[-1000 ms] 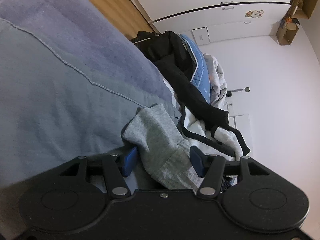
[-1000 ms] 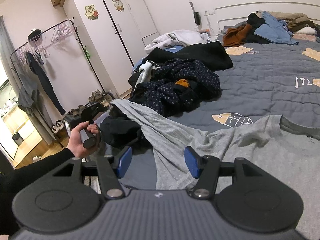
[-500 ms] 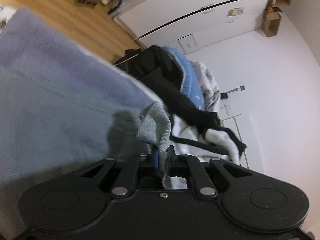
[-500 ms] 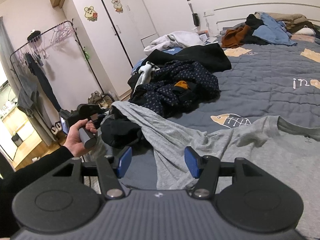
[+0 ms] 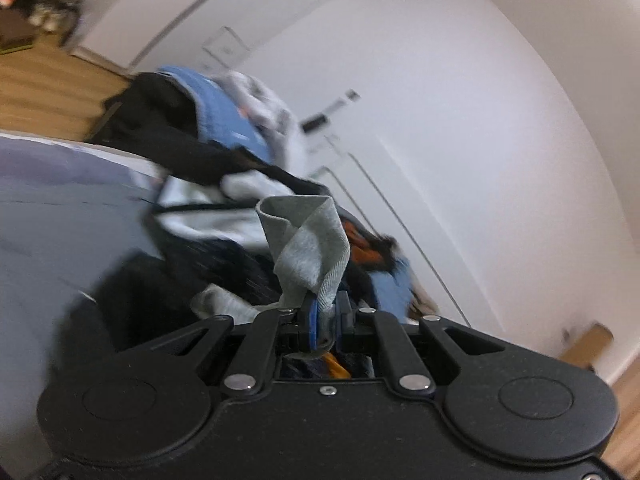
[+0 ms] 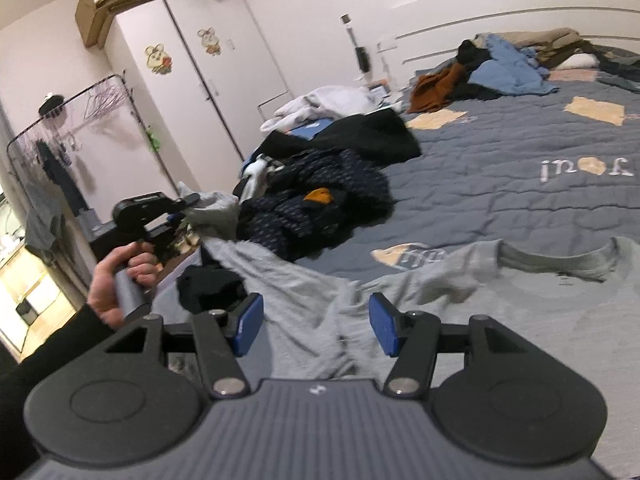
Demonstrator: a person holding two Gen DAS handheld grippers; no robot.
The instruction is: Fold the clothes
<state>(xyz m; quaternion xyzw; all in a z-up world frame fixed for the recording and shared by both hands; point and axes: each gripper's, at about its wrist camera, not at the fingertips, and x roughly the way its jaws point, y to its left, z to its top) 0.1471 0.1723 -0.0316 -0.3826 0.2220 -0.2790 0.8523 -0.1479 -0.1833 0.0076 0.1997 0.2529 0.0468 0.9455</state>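
A grey long-sleeved shirt (image 6: pixel 460 292) lies spread on the grey bedspread (image 6: pixel 500 184). My left gripper (image 5: pixel 323 320) is shut on the cuff of its grey sleeve (image 5: pixel 310 248), which sticks up folded between the blue pads. In the right wrist view the left gripper (image 6: pixel 188 208) holds that sleeve lifted off the bed at the left edge. My right gripper (image 6: pixel 316 320) is open and empty, low over the shirt's body.
A heap of dark clothes (image 6: pixel 320 196) lies beyond the sleeve, with more piled clothes (image 6: pixel 500 68) at the headboard. A white wardrobe (image 6: pixel 208 80) and a clothes rack (image 6: pixel 60 152) stand left of the bed. A small black garment (image 6: pixel 208 288) lies under the sleeve.
My left gripper closed on the sleeve cuff, then lifted and swung it up off the bed edge. The sleeve now hangs stretched from it. My right gripper stayed open, shifting slightly.
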